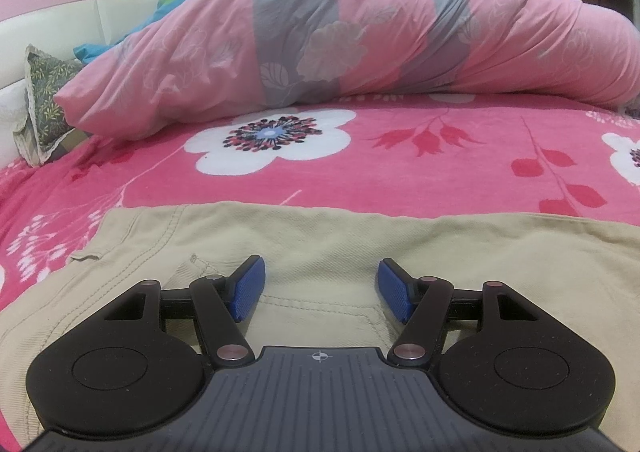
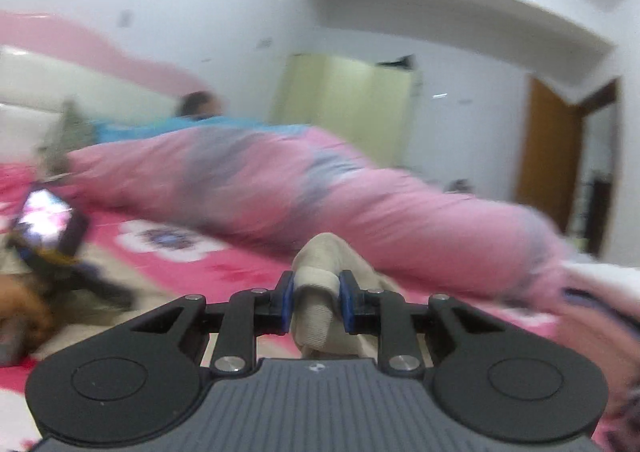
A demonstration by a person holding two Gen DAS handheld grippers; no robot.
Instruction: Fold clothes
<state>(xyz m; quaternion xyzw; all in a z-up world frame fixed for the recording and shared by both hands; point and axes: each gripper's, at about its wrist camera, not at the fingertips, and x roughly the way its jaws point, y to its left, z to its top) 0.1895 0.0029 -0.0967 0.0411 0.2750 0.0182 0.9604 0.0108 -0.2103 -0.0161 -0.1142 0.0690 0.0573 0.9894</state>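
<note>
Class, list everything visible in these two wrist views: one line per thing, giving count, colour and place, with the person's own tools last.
Trousers: one, beige, spread flat on the bedsheet, one end bunched in the right tool.
Bedsheet: one, pink with white flowers, covering the bed.
Duvet: one, pink and grey, heaped along the far side.
Pillow: one, green patterned, by the headboard.
Blue cloth: one, behind the duvet.
Wardrobe: one, pale green, against the wall.
Door: one, brown, right of the wardrobe.
Left tool: one, black with blue pads, open over the trousers.
Right tool: one, closed on the beige fabric.
</note>
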